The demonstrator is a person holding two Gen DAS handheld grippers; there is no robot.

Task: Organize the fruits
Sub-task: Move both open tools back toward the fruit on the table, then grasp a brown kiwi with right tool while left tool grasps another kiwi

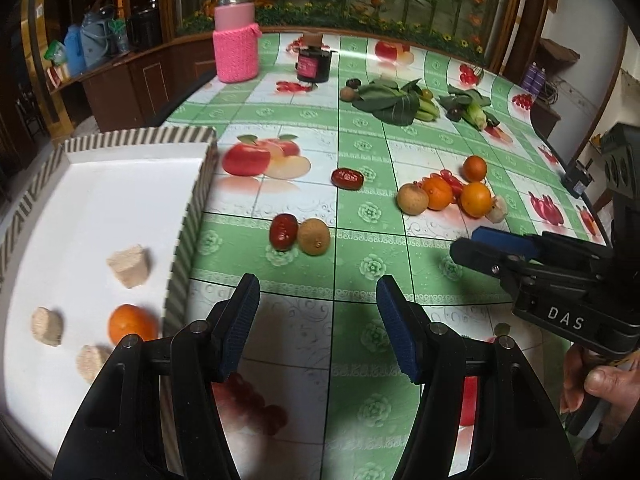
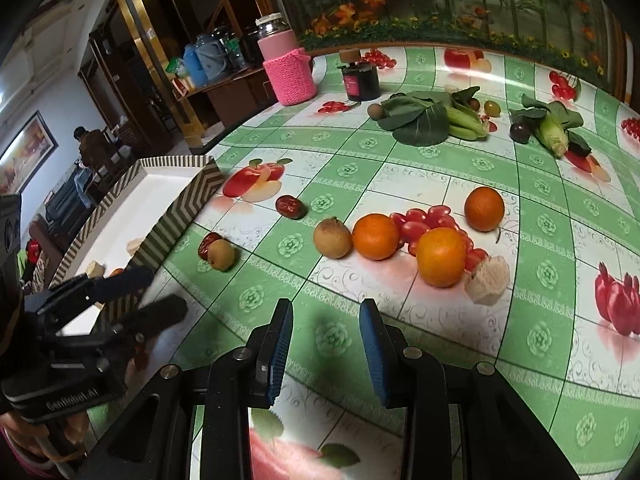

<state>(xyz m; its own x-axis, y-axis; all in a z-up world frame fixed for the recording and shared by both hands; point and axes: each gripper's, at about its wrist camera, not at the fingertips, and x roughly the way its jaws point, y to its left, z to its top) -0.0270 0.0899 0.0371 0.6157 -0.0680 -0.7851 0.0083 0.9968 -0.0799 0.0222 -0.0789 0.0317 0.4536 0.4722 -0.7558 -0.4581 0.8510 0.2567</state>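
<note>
Both claws hover empty over the bench (image 1: 360,148), the left claw (image 1: 318,328) spread wide and the right claw (image 2: 326,346) gaping less, above a green-checked fruit-print cloth backed by a floral mural and dark wood cabinets. Left wrist view alone shows the tray (image 1: 120,184) floor, holding one orange (image 1: 130,322) among pale blocks. Three oranges (image 2: 440,256), a longan and dates lie loose mid-bench; distant greens are hard to identify.
</note>
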